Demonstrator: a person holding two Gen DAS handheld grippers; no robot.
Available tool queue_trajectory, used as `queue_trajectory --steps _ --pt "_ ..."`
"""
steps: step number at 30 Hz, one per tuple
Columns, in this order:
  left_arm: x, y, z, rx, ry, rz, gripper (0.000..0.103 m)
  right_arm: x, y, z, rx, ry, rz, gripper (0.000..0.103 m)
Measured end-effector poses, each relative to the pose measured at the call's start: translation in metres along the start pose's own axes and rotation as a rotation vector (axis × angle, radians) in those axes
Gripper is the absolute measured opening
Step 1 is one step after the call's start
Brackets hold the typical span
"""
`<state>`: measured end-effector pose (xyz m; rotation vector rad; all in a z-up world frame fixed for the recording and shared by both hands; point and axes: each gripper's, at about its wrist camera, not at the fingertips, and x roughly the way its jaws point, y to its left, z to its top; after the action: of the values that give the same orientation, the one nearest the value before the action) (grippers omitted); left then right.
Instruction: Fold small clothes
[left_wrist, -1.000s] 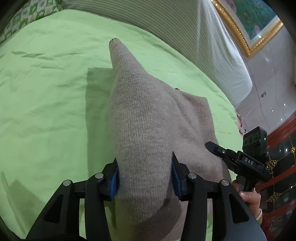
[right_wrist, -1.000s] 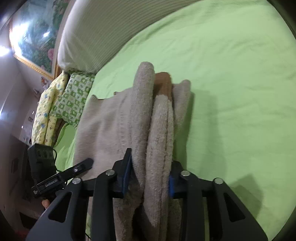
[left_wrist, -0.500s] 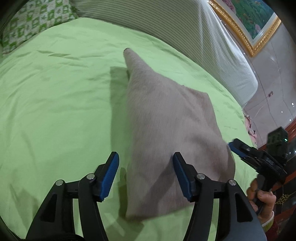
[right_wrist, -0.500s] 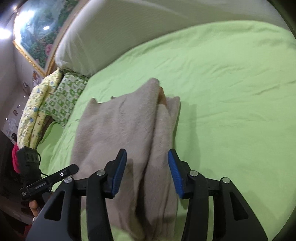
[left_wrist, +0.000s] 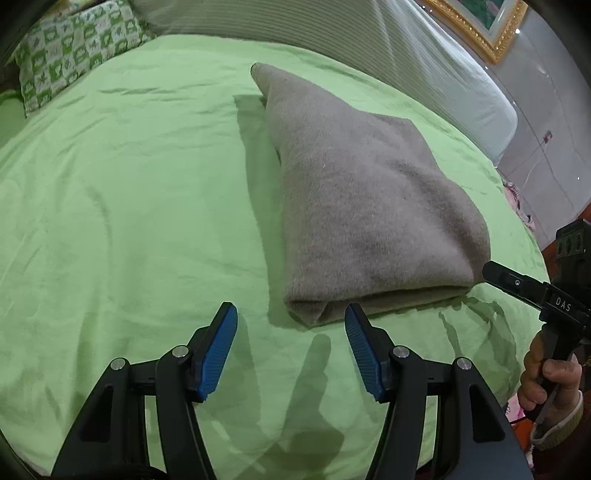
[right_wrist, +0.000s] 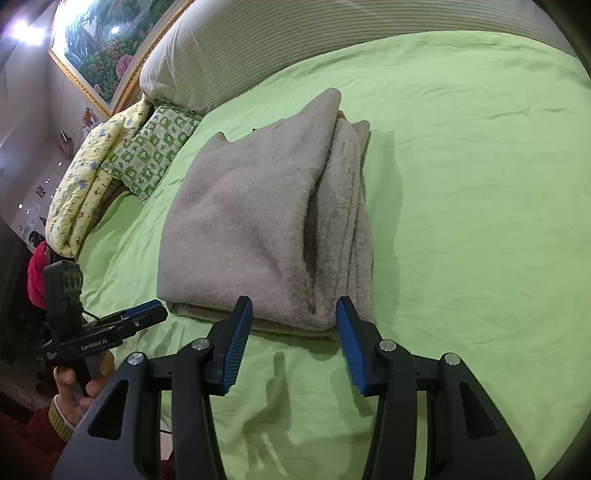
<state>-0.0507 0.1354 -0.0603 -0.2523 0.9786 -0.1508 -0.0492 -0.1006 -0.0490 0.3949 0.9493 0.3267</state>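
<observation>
Grey-brown knit, a folded small garment (left_wrist: 369, 206), is lying on the green bed sheet (left_wrist: 129, 203) just ahead of both claws. The left claw (left_wrist: 291, 343) is standing wide and empty, its jaws having just been opening, with nothing between them. The right claw (right_wrist: 295, 332) is standing moderately wide too, having just been opening, its pads flanking the bundle's near edge without pressing. Judging from the loose stacked layers on the right claw's side, a careless brush there is risking spilling the fold open.

Fuzzy matt knit garment (left_wrist: 369, 199) on smooth, lightly creased cotton-like sheet (left_wrist: 129, 192)
</observation>
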Motion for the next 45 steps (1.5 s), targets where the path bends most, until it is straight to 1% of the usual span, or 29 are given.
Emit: queue_trajectory --steps 3,5,6,7,8,9,10,12,14,16,19,22,25,28,30,31,34,36,38,39,40,42,43,44,45 --pt "0.005 -0.009 0.004 0.047 -0.006 0.051 0.057 0.004 0.003 0.004 -0.010 -0.003 -0.002 0.049" --pt "0.012 -0.013 0.007 0.056 -0.002 0.042 0.045 0.006 0.007 0.006 -0.044 -0.002 -0.016 0.048" --pt "0.014 -0.015 0.007 0.059 0.004 0.035 0.032 0.008 0.008 0.007 -0.052 0.001 -0.016 0.048" --pt "0.018 -0.017 0.007 0.060 0.010 0.036 0.025 0.011 0.010 0.007 -0.060 0.009 -0.009 0.042" --pt "0.020 -0.019 0.007 0.063 0.000 0.053 0.021 0.012 0.012 0.007 -0.068 0.014 -0.011 0.027" --pt "0.019 -0.021 0.006 0.067 -0.009 0.060 0.016 0.014 0.013 0.007 -0.077 0.020 -0.020 0.019" --pt "0.017 -0.023 0.005 0.074 -0.020 0.067 0.013 0.015 0.013 0.007 -0.081 0.028 -0.025 0.007" --pt "0.008 -0.024 0.003 0.078 -0.043 0.061 0.011 0.012 0.012 0.008 -0.077 0.028 0.000 0.006" --pt "-0.005 -0.023 0.000 0.072 -0.069 0.038 0.010 0.001 0.012 0.009 -0.081 0.012 0.036 0.006" --pt "-0.008 -0.020 -0.003 0.069 -0.066 0.020 0.008 -0.009 0.011 0.010 -0.092 -0.002 0.035 0.006" --pt "0.005 -0.017 -0.009 0.062 -0.027 0.040 0.007 -0.004 -0.001 0.008 -0.103 0.018 -0.022 0.006" --pt "0.009 -0.014 -0.013 0.064 -0.019 0.047 0.007 0.013 -0.015 0.000 -0.066 0.066 -0.042 0.006" --pt "0.006 -0.012 -0.015 0.069 -0.004 0.031 0.008 0.018 -0.016 -0.008 -0.066 0.077 -0.044 0.006" --pt "0.002 -0.008 -0.018 0.065 0.032 0.008 0.008 0.016 -0.014 -0.004 -0.068 0.092 -0.040 0.006" --pt "-0.007 -0.008 -0.020 0.077 0.022 0.021 0.008 0.009 -0.013 0.000 -0.064 0.083 -0.031 0.007" --pt "-0.012 -0.007 -0.020 0.079 0.017 0.021 0.010 0.004 -0.011 0.002 -0.064 0.073 -0.032 0.008" --pt "-0.029 -0.006 -0.011 0.058 -0.013 0.000 0.011 -0.011 -0.005 0.010 -0.058 0.026 -0.029 0.009" --pt "-0.042 -0.011 0.001 0.055 -0.044 -0.002 0.016 -0.018 -0.001 0.017 -0.060 -0.001 -0.038 0.009" --pt "-0.051 -0.014 0.018 0.048 -0.083 -0.013 0.026 -0.025 0.001 0.026 -0.043 -0.036 -0.031 0.010" --pt "-0.054 -0.016 0.029 0.042 -0.100 -0.019 0.040 -0.027 0.003 0.030 -0.037 -0.049 -0.017 0.010" --pt "-0.055 -0.018 0.039 0.041 -0.111 -0.025 0.045 -0.028 0.006 0.036 -0.033 -0.067 -0.013 0.011" --pt "-0.051 -0.023 0.060 0.040 -0.137 -0.018 0.045 -0.023 0.012 0.047 -0.047 -0.071 -0.002 0.016" --pt "-0.048 -0.025 0.071 0.040 -0.147 -0.012 0.045 -0.017 0.017 0.055 -0.057 -0.079 0.003 0.024" --pt "-0.043 -0.027 0.080 0.042 -0.161 -0.009 0.045 -0.012 0.020 0.062 -0.066 -0.089 -0.002 0.038" --pt "-0.038 -0.028 0.089 0.043 -0.166 -0.005 0.045 -0.007 0.023 0.069 -0.078 -0.103 -0.007 0.044"
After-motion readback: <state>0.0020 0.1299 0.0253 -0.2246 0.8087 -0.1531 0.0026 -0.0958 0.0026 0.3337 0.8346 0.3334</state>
